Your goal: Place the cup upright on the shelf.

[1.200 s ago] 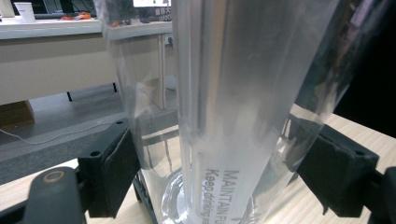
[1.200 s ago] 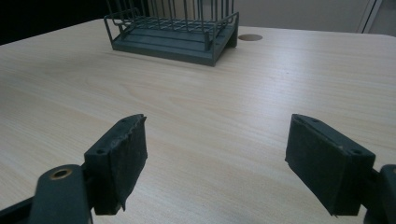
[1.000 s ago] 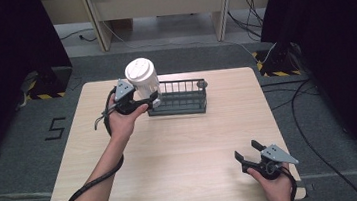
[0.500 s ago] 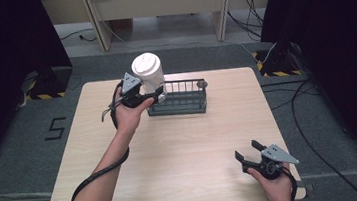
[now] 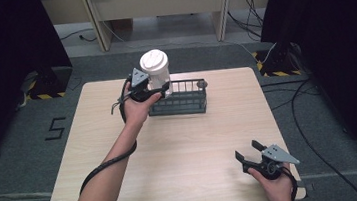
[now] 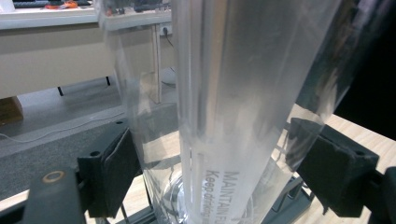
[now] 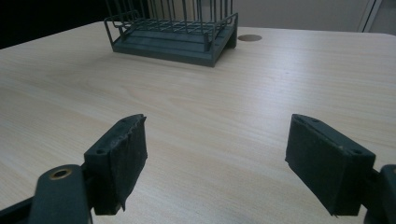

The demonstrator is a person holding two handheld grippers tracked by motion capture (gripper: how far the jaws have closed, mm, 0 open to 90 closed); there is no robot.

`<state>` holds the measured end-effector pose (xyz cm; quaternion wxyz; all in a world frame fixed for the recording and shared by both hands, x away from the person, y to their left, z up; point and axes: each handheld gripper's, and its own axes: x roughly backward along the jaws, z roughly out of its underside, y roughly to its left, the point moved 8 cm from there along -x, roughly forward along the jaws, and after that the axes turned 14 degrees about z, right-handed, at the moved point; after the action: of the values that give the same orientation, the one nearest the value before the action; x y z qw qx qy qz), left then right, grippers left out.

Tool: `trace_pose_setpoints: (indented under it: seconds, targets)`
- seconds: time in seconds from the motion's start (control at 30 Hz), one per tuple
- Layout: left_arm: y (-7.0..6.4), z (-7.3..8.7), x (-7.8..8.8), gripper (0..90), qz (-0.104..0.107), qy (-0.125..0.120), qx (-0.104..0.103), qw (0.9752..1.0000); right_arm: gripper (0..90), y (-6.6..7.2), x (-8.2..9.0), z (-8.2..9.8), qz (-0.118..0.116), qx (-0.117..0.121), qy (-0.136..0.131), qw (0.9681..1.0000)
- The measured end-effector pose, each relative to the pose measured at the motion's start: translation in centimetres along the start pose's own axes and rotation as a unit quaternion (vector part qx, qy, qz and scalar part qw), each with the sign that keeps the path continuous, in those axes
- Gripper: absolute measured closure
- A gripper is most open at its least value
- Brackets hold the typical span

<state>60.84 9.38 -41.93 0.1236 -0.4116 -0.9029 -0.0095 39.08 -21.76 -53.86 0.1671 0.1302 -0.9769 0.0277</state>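
Bottle (image 5: 155, 73) first: we have a clear plastic one with a white lid, held at the worktop's (image 5: 120, 137) far left-centre, over the left end of the dark wire rack (image 5: 179, 98). We cannot tell whether its base rests in the rack or hangs just above it. Our left gripper (image 5: 158, 89) is closed on its lower body, a pad pressing each side of the transparent wall (image 6: 233, 107), which rises between the jaws with printed lettering near the bottom. We judge the bottle light and apparently empty, stiff enough to keep its shape, but smooth and slippery, so a squeeze low on the round wall could let it twist or slide. Hold across the middle of the body, pads flat and opposite, with moderate force; too hard may dent the thin plastic. The lid makes it top-heavy if tilted, so we would keep it upright.

Moving right, the rack stands at the far middle of the worktop, with a small round disc (image 7: 249, 37) just beside its right end. At the near right corner our right gripper (image 5: 248, 154) rests low over bare wood, jaws spread wide and holding nothing, well apart from bottle and rack.
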Motion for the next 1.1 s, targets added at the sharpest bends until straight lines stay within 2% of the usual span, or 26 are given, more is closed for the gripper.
trace_pose_setpoints:
  seconds: [0.33,0.9,1.1]
  targets:
    - [0.1,0.5,-2.3,17.8,-0.007,0.009,0.006,0.9999,21.2,0.0,0.0,0.0,-0.001,0.002,0.0,1.0]
    - [0.4,0.7,-4.3,17.8,-0.015,0.019,0.018,0.9995,21.2,0.0,0.1,0.0,-0.003,0.003,0.0,1.0]
    - [0.2,1.8,-5.2,17.8,-0.016,0.03,0.027,0.9991,21.2,0.0,0.1,0.0,-0.003,0.001,0.001,1.0]
